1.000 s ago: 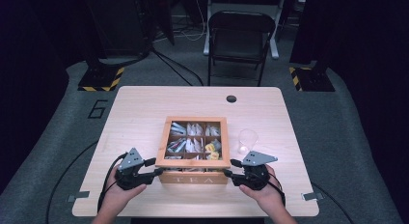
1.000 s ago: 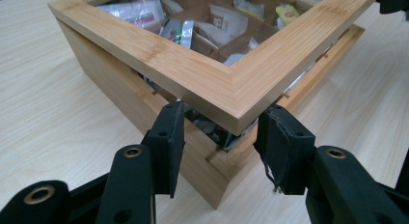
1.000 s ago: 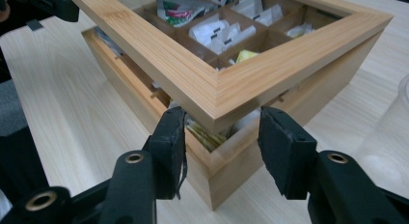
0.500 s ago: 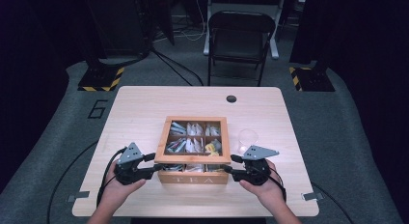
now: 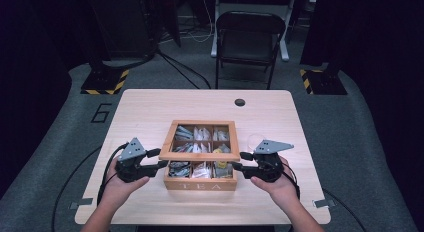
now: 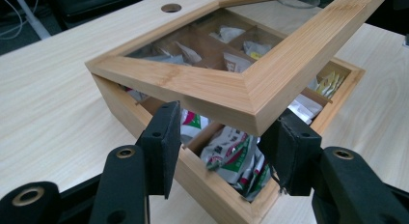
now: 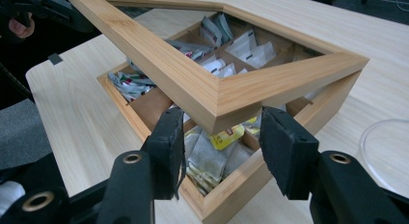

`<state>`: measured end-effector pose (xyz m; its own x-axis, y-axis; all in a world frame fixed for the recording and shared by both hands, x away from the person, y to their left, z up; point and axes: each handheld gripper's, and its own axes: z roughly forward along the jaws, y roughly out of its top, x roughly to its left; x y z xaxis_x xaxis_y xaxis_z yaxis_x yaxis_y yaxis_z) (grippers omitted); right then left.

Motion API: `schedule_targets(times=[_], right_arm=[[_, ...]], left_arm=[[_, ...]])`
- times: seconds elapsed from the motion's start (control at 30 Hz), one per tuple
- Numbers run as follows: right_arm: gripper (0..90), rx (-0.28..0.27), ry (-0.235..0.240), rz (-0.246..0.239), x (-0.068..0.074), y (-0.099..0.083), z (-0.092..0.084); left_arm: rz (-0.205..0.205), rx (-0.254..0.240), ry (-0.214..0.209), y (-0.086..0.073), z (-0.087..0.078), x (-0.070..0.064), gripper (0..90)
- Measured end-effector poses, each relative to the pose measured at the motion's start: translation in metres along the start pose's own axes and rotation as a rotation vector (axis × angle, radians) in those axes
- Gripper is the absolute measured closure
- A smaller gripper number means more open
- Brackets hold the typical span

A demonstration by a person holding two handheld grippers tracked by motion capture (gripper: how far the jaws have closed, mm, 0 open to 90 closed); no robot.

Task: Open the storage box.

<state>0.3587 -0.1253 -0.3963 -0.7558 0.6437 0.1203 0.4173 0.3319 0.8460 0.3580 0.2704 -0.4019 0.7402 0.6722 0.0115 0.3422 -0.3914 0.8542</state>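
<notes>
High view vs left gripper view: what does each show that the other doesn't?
High view alone: the chair behind the table, the "TEA" lettering on the box front, the right hand-held gripper and both hands.

Left gripper view alone: the gap under the raised lid, with a green-and-red tea bag in the near compartment, and the left hand-held gripper with its jaws apart at the lid's front corner.

Both: the wooden box, the lid's window, and the table's hole.
</notes>
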Motion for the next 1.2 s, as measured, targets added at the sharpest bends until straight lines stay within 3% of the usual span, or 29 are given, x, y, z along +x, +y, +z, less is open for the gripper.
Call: schedule_targets(times=[0.4,0.53,0.97,1.1,1.2], right_arm=[[51.2,-0.029,0.017,0.026,-0.01,0.017,-0.005],[51.4,-0.036,0.021,0.041,-0.013,0.023,-0.006],[51.4,-0.029,-0.032,-0.018,-0.021,0.048,-0.007],[51.8,-0.047,-0.019,-0.048,-0.027,0.051,-0.006],[53.5,-0.051,-0.015,-0.041,-0.03,0.053,-0.005]], left_arm=[[0.035,-0.007,0.012,0.021,-0.003,0.008,49.1],[0.025,-0.018,0.015,0.026,-0.002,0.011,49.0],[-0.003,-0.047,0.007,0.047,-0.001,0.024,52.3],[-0.01,-0.044,-0.007,0.052,-0.001,0.029,52.6],[-0.019,-0.047,-0.012,0.055,-0.001,0.032,52.8]])
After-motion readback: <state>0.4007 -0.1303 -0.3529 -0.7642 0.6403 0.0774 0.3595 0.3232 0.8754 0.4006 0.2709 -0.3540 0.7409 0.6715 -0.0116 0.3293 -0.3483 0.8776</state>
